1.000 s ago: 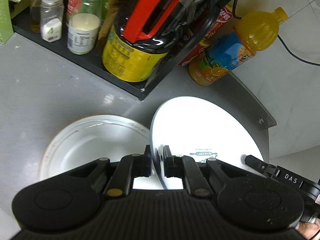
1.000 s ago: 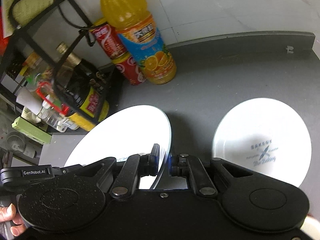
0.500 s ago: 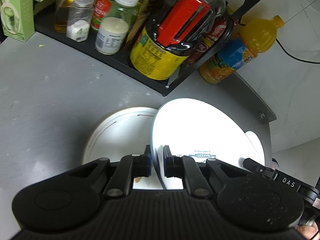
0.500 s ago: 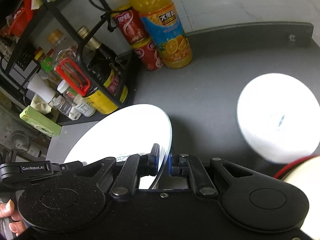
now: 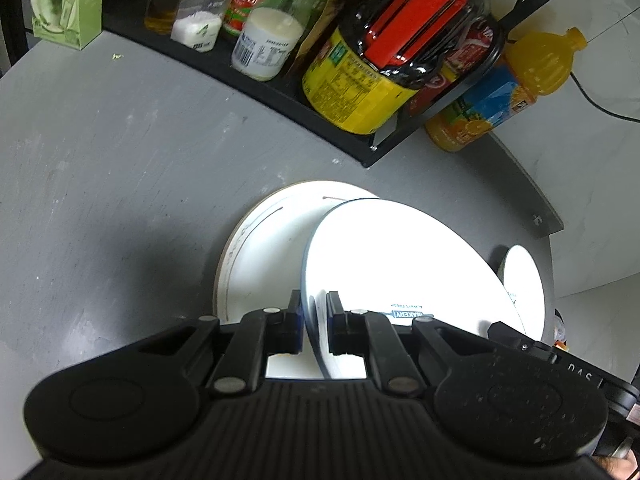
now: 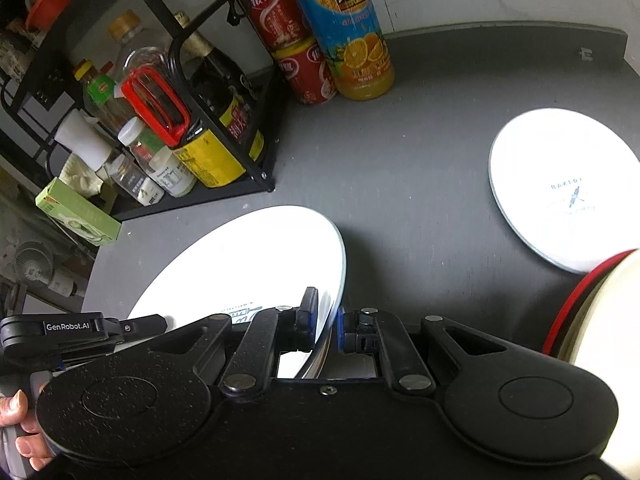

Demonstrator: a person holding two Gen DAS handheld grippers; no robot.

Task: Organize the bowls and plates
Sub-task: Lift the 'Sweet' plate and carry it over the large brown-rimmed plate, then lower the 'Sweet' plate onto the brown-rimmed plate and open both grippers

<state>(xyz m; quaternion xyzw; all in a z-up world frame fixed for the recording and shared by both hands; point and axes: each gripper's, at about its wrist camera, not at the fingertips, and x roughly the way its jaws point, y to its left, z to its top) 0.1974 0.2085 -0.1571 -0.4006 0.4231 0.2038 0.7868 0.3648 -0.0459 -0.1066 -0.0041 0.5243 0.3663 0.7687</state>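
Note:
A white plate with a small blue print hangs tilted above the grey table, held from two opposite sides. My left gripper is shut on its near rim. My right gripper is shut on the other edge of the same white plate. Beneath it, partly covered, a gold-rimmed plate lies flat on the table. A second printed white plate lies flat at the right, and its edge shows past the held plate. A red-rimmed cream bowl shows at the right edge.
A black wire rack full of sauce bottles and jars runs along the back. An orange juice bottle and red cans stand beside it. A green carton stands at the far left. The table edge curves at the right.
Both grippers have lifted and drawn back with the plate between them. The gold-rimmed plate now lies further under the held plate. The red-rimmed bowl has come into the right wrist view.

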